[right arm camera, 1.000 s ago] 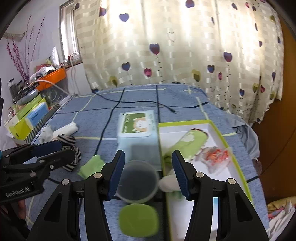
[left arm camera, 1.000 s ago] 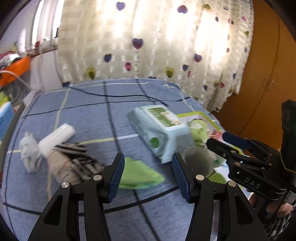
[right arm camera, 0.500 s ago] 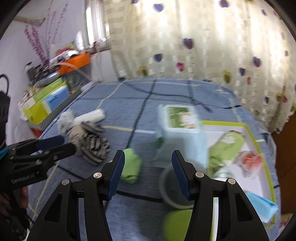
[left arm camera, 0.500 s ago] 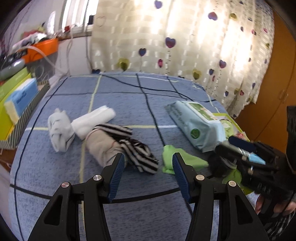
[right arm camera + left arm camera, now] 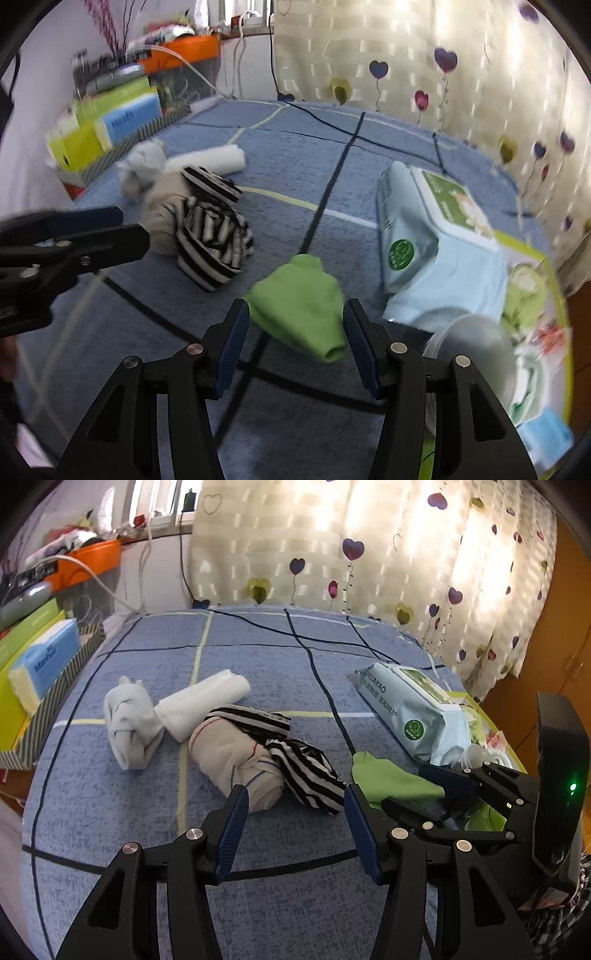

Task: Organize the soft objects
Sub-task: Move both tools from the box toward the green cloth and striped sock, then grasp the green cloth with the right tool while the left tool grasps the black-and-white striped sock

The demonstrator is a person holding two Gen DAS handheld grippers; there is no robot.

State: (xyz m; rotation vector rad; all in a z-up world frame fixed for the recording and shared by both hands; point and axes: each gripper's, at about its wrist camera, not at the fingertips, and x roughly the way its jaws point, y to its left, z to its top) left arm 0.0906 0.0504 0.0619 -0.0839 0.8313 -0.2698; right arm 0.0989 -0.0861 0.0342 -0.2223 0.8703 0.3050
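On the bed (image 5: 295,657), covered with a blue spread crossed by dark and pale lines, the soft things lie in a loose group toward its left side. A grey-white knotted bundle (image 5: 129,723) sits nearest the left edge, touching a white rolled cloth (image 5: 203,701). Just beside these lies a beige rolled sock (image 5: 232,760), and a black-and-white striped cloth (image 5: 303,771) drapes over and past its end. Further toward the right edge a green cloth (image 5: 299,306) lies flat on the spread, apart from the striped one. Behind it stands a pale blue pack of wipes (image 5: 436,243), its right side against a shallow tray with a yellow-green rim (image 5: 524,247) — that tray holds a green item and other small things too blurred to name. A clear round container (image 5: 472,343) rests at the near corner of the wipes.

The left tongs (image 5: 291,827) hang over the spread with their blue pads set a moderate way apart and nothing between them; the ends of the beige sock and the striped cloth show just beyond the tips. The right tongs (image 5: 295,343) are likewise parted and hold nothing — the near end of the green cloth lies between the pads, which do not press on it.

Along the bed's left edge stands a striped box (image 5: 48,709) holding blue and green packages.
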